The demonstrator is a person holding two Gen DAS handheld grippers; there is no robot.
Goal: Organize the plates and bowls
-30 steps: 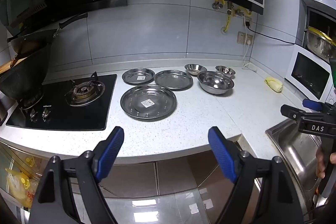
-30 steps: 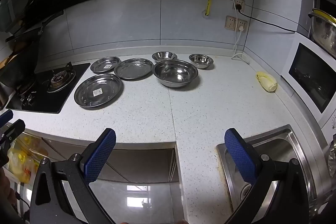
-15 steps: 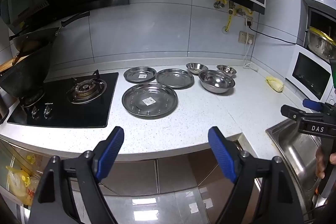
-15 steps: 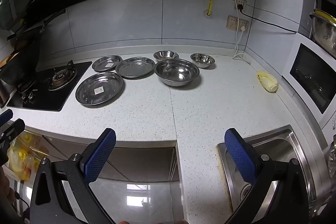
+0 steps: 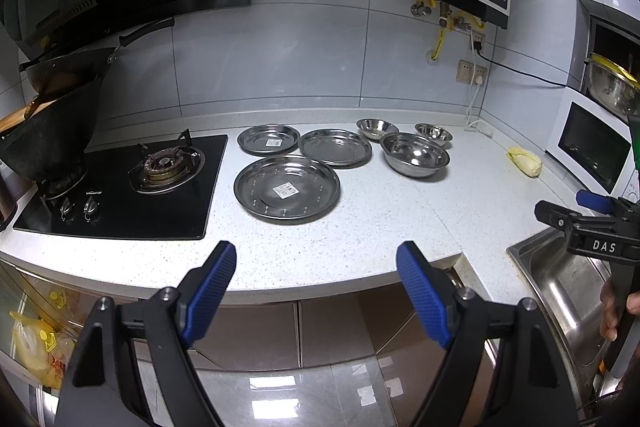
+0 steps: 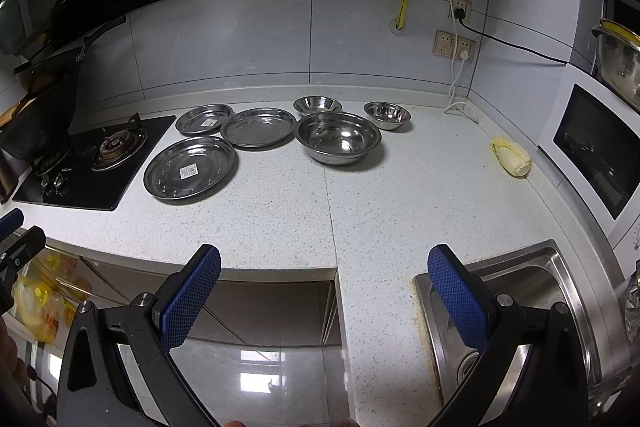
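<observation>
Both released, nothing held: left hand-held gripper and right hand-held gripper hang off the near table edge. Three plates far-left by the stove, three bowls just right of them. Sink near right.

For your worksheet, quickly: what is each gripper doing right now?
Left gripper: open, holding nothing.
Right gripper: open, holding nothing.
</observation>
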